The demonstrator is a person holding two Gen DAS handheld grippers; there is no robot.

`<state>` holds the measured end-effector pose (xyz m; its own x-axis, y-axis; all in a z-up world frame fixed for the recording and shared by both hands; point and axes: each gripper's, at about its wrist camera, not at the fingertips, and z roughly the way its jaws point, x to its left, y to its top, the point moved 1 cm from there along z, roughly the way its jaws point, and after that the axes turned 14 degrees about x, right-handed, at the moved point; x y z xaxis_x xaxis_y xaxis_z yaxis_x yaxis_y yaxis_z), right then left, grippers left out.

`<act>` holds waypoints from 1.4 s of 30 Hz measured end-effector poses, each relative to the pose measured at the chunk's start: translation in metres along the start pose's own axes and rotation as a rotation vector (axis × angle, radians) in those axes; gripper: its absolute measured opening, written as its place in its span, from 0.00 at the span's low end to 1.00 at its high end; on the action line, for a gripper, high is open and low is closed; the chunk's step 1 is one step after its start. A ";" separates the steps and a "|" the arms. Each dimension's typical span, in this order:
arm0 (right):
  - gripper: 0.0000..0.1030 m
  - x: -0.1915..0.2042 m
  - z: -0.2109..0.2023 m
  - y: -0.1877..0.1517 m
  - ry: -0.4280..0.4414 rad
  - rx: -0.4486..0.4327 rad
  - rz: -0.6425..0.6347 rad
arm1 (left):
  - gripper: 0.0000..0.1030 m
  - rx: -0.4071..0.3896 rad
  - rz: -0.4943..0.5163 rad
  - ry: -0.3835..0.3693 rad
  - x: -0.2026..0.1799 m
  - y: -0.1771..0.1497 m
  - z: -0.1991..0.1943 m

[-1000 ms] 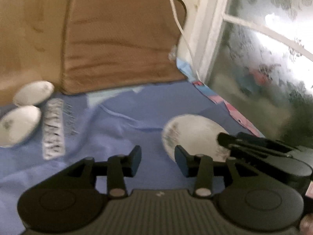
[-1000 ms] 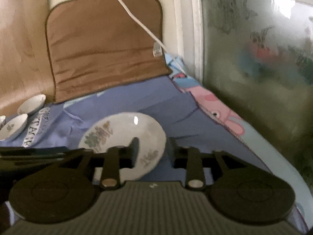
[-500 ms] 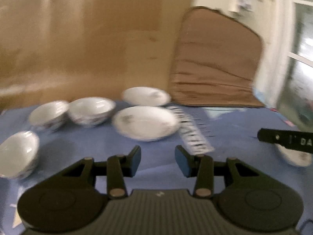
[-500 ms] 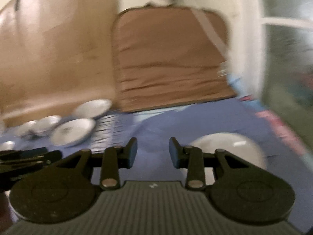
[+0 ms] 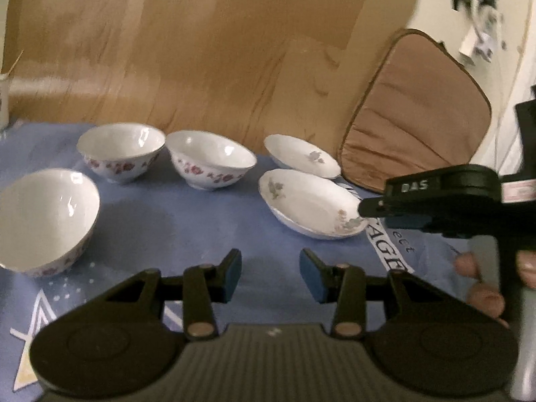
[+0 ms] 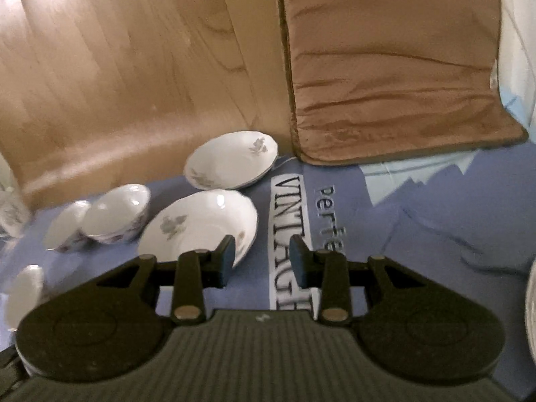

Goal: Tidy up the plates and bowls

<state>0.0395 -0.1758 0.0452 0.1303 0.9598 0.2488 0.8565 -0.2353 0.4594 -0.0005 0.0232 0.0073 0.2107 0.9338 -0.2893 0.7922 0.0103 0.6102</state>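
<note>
Three white bowls with red flowers stand on the blue cloth: a near left one (image 5: 43, 217), a back left one (image 5: 120, 150) and a middle one (image 5: 211, 160). Two shallow white plates with grey flowers lie to their right, a near one (image 5: 308, 207) (image 6: 201, 224) and a far one (image 5: 301, 157) (image 6: 231, 160). My left gripper (image 5: 270, 274) is open and empty above the cloth, short of the dishes. My right gripper (image 6: 261, 261) is open and empty, its left finger just in front of the near plate's rim. It shows from the side in the left wrist view (image 5: 435, 197).
A brown cushion (image 6: 395, 67) leans against the wooden board (image 5: 201, 50) at the back right. Another plate's edge (image 6: 531, 308) shows at the far right of the right wrist view. A white cup (image 5: 3, 100) stands at the far left.
Both grippers have swung left, away from the single plate by the window, and now face the group of bowls and plates. Both stayed open and empty.
</note>
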 end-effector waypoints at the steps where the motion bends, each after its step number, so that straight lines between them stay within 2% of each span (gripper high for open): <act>1: 0.37 0.002 0.005 0.002 -0.003 0.015 0.000 | 0.38 0.007 -0.014 -0.004 0.003 0.001 0.000; 4: 0.36 0.008 0.016 0.006 -0.022 0.049 -0.020 | 0.38 0.014 -0.040 -0.001 0.007 0.002 0.001; 6: 0.17 0.014 0.021 0.004 -0.032 0.062 -0.056 | 0.38 0.014 -0.042 0.003 0.007 0.002 0.002; 10: 0.17 0.020 0.014 -0.001 -0.052 0.048 -0.099 | 0.39 0.019 -0.050 -0.003 0.009 0.003 0.004; 16: 0.17 -0.002 -0.017 -0.029 -0.023 0.051 -0.089 | 0.53 0.022 -0.025 -0.040 0.004 0.000 0.001; 21: 0.17 -0.029 -0.053 -0.065 0.003 0.042 -0.062 | 0.56 0.088 0.055 -0.143 -0.021 -0.007 0.000; 23: 0.17 -0.041 -0.065 -0.078 0.014 0.031 -0.052 | 0.56 0.104 0.090 -0.161 -0.034 -0.010 -0.001; 26: 0.17 -0.051 -0.073 -0.091 0.037 0.023 -0.029 | 0.50 0.137 0.132 -0.106 -0.052 -0.015 0.005; 27: 0.17 -0.052 -0.073 -0.094 0.040 0.018 -0.022 | 0.38 0.126 0.145 -0.079 -0.058 -0.016 0.006; 28: 0.17 -0.053 -0.073 -0.096 0.043 0.012 -0.016 | 0.31 0.132 0.159 -0.069 -0.062 -0.018 0.008; 29: 0.18 -0.054 -0.074 -0.098 0.046 0.004 -0.011 | 0.20 0.139 0.171 -0.075 -0.067 -0.019 0.008; 30: 0.18 -0.054 -0.074 -0.099 0.053 -0.006 -0.006 | 0.17 0.151 0.174 -0.094 -0.070 -0.021 0.009; 33: 0.18 -0.055 -0.077 -0.102 0.056 -0.026 0.008 | 0.17 0.136 0.186 -0.052 -0.082 -0.025 0.006; 37: 0.18 -0.059 -0.087 -0.112 0.004 -0.083 -0.004 | 0.16 0.146 0.192 -0.098 -0.095 -0.025 0.003; 42: 0.17 -0.078 -0.105 -0.125 -0.053 -0.157 0.025 | 0.16 0.139 0.253 -0.131 -0.131 -0.028 0.000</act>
<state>-0.1305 -0.2369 0.0583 0.1803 0.9591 0.2182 0.7644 -0.2763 0.5825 -0.0501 -0.0997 0.0278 0.4760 0.8463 -0.2391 0.7738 -0.2738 0.5711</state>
